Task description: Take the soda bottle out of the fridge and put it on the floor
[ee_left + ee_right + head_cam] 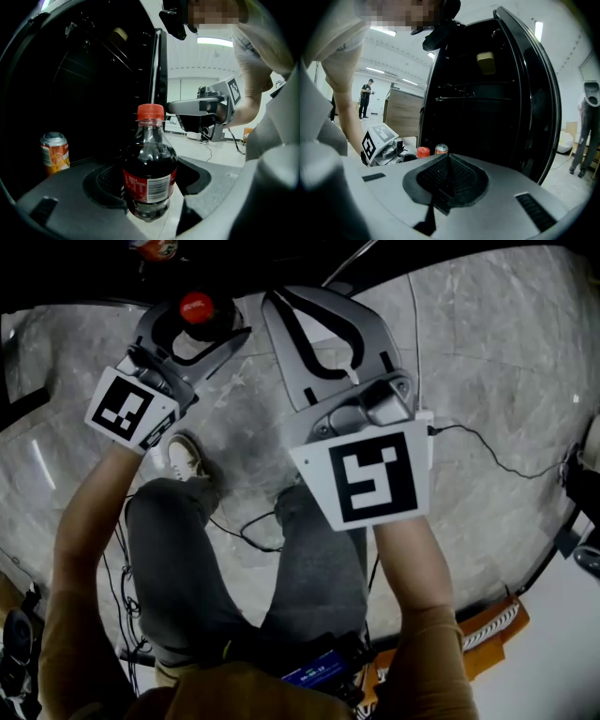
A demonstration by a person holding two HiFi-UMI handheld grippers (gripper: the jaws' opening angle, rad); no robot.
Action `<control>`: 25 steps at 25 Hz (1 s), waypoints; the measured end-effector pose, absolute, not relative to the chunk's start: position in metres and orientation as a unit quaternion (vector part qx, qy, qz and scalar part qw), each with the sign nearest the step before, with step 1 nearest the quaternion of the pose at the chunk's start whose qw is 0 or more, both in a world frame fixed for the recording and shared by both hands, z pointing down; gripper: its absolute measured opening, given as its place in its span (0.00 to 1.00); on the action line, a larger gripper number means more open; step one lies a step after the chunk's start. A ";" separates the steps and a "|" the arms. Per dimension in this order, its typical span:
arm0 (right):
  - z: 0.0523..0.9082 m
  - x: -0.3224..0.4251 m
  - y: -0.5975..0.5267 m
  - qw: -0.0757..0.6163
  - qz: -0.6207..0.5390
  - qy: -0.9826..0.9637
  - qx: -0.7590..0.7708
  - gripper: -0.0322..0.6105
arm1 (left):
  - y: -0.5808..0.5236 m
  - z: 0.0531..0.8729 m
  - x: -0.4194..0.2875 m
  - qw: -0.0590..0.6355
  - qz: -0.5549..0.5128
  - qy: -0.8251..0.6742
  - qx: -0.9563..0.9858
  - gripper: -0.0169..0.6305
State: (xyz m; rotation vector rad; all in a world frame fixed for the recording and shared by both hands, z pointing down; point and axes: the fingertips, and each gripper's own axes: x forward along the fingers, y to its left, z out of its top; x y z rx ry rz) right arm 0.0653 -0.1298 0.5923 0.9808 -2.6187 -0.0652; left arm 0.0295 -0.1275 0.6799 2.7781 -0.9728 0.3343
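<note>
Two grippers hang before the open black fridge point(487, 117) over the marbled floor point(487, 362). The left gripper point(150, 201) has its fingers clamped round the upright soda bottle point(150, 159), red cap up, just outside the fridge, while the right gripper point(449, 164), at the bottle's 3 o'clock, has its fingers pressed together on nothing. One orange can point(54, 152) stands against the fridge's dark interior at the bottle's 9 o'clock.

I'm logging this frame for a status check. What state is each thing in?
bottle: upright, capped, between the left gripper's jaws.
left gripper: shut on the bottle.
right gripper: shut, empty.
fridge: door open.
can: upright.
</note>
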 end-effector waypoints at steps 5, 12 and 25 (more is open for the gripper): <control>0.622 0.057 -0.139 0.175 -0.044 -0.932 0.314 0.05 | -0.135 0.704 0.030 0.074 0.103 -0.308 0.943 0.50; 0.669 0.037 -0.158 0.170 -0.077 -0.938 0.292 0.05 | -0.138 0.758 0.020 0.081 0.105 -0.303 0.944 0.50; 0.718 0.025 -0.180 0.158 -0.100 -0.946 0.263 0.05 | -0.155 0.830 0.010 0.073 0.102 -0.307 0.943 0.50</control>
